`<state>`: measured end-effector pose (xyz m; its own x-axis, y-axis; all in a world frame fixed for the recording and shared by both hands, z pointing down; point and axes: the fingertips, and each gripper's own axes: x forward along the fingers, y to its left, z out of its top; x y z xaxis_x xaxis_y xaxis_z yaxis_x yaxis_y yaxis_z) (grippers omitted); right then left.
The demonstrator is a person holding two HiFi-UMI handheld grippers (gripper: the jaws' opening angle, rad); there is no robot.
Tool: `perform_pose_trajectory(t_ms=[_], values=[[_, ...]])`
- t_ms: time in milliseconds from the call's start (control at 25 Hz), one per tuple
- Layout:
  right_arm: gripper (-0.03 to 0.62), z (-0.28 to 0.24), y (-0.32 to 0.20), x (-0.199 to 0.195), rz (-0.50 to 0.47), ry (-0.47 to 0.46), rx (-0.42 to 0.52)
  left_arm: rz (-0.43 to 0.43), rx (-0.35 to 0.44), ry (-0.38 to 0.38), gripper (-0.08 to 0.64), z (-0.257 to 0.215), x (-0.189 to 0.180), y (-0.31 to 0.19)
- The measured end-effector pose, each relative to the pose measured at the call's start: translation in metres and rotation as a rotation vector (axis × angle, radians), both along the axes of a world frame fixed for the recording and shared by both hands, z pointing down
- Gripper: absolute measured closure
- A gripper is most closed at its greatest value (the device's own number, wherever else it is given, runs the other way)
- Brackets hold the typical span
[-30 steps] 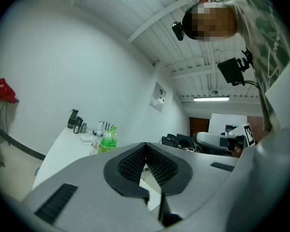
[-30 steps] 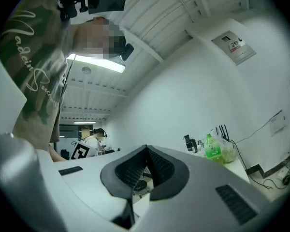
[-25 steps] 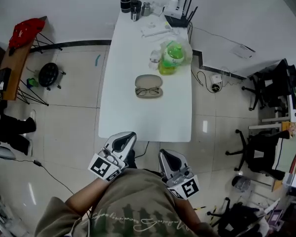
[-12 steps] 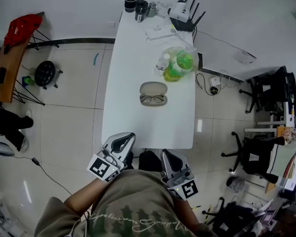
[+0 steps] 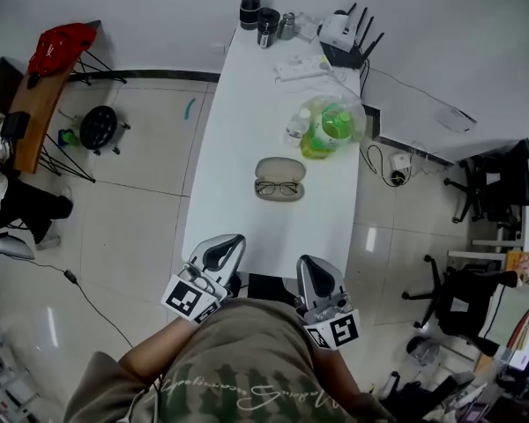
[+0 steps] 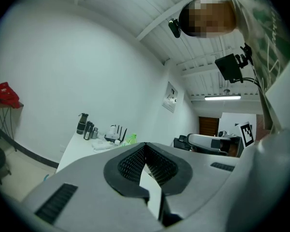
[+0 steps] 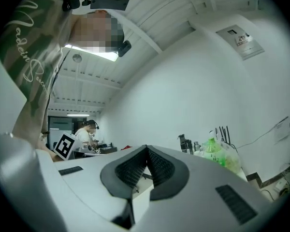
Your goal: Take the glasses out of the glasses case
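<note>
An open beige glasses case (image 5: 279,168) lies near the middle of the long white table (image 5: 247,148), with dark-framed glasses (image 5: 278,188) resting in its near half. My left gripper (image 5: 224,247) is held close to my body just off the table's near edge, jaws shut and empty. Beside it, my right gripper (image 5: 314,270) is also shut and empty. Both are well short of the case. In the left gripper view (image 6: 146,149) and the right gripper view (image 7: 146,152) the jaw tips meet, and the case is hidden behind them.
A green bottle in a clear plastic bag (image 5: 331,123) stands just beyond the case. Dark flasks (image 5: 257,11), a router (image 5: 347,38) and a power strip (image 5: 300,66) sit at the table's far end. Office chairs (image 5: 489,183) are at the right, a red bag (image 5: 62,47) on a stand at the left.
The head view has shifted, so the table and case now appear slightly further right and lower. Both grippers stay shut near my body; the right one sits a little further right.
</note>
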<state>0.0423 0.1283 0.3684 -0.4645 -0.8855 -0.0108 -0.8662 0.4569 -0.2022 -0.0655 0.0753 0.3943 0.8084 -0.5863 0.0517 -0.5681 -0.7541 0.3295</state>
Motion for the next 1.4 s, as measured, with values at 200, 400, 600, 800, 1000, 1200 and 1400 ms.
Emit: perform_pose_trajectory(t_ms=[200, 400, 600, 800, 1000, 1200, 1400], values=[[0.583, 0.009, -0.012, 0.026, -0.038, 0.013, -0.023, -0.023, -0.006, -0.021, 0.554, -0.004, 0.031, -0.006], [0.583, 0.022, -0.021, 0.043, -0.058, 0.019, -0.068, -0.067, 0.019, -0.010, 0.554, -0.009, 0.050, -0.014], [0.583, 0.021, -0.036, 0.036, -0.084, 0.070, -0.065, -0.041, -0.003, -0.043, 0.554, -0.001, 0.053, -0.025], [0.583, 0.021, -0.051, 0.032, -0.087, 0.063, -0.077, -0.027, 0.017, -0.041, 0.554, -0.004, 0.041, -0.035], [0.583, 0.031, -0.064, 0.025, -0.124, 0.147, -0.084, -0.028, -0.007, -0.031, 0.554, -0.002, 0.035, -0.044], [0.583, 0.064, -0.079, 0.029, -0.150, 0.334, -0.134, -0.020, -0.017, -0.032, 0.554, 0.006, 0.039, -0.047], [0.581, 0.097, -0.095, 0.036, -0.168, 0.377, -0.276, -0.046, -0.029, -0.025, 0.554, 0.007, 0.036, -0.056]])
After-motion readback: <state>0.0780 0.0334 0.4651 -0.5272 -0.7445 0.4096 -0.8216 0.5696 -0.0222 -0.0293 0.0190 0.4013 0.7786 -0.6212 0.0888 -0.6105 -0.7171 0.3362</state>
